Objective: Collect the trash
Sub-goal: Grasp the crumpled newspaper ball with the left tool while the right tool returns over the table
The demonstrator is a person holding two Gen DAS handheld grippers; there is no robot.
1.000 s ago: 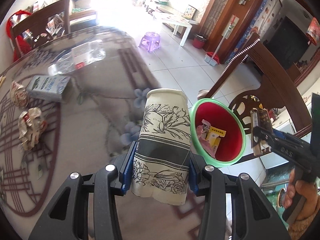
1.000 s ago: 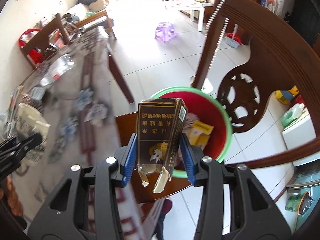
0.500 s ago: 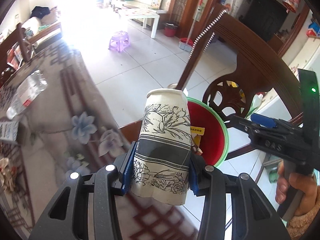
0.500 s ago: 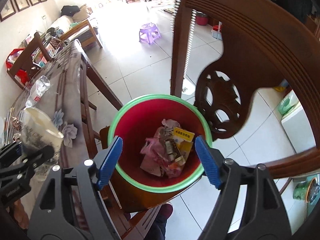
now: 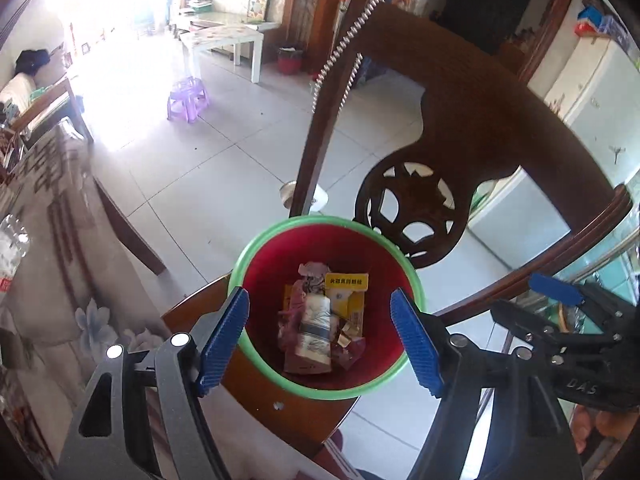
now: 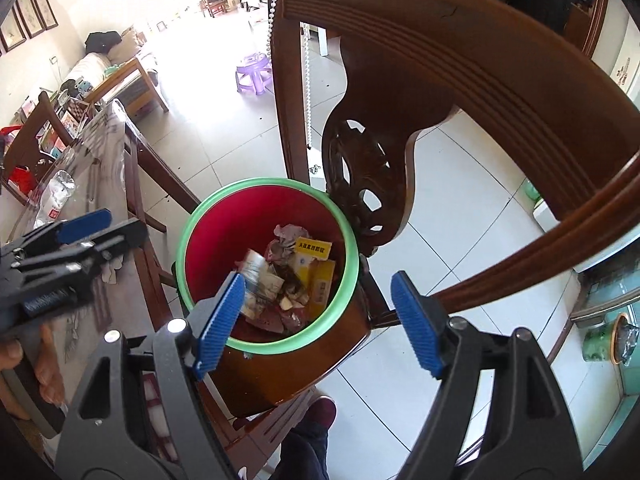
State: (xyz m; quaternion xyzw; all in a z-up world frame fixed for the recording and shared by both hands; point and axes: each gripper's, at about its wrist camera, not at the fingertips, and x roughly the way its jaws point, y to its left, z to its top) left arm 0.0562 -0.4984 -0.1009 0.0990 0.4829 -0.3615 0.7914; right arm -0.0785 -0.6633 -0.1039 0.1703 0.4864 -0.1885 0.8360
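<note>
A red bin with a green rim point(image 5: 240, 276) point(image 6: 186, 240) stands on a wooden chair seat. Inside lies the floral paper cup point(image 5: 314, 328) point(image 6: 256, 280) on top of wrappers and a yellow box point(image 5: 347, 282) point(image 6: 314, 250). My left gripper point(image 5: 320, 340) hangs open directly over the bin, nothing between its blue pads. My right gripper point(image 6: 316, 318) is also open, above the bin's near right rim, and empty. Each gripper shows at the edge of the other's view.
The carved chair back point(image 5: 420, 200) point(image 6: 380, 160) rises just behind the bin. The table with a patterned cloth point(image 5: 52, 240) lies to the left, with a clear plastic bottle point(image 6: 56, 196) on it. A purple stool point(image 5: 188, 98) stands on the tiled floor beyond.
The right gripper opened first and dropped its dark carton into the bin. The left gripper then swung over the bin, opened and let the paper cup fall in.
</note>
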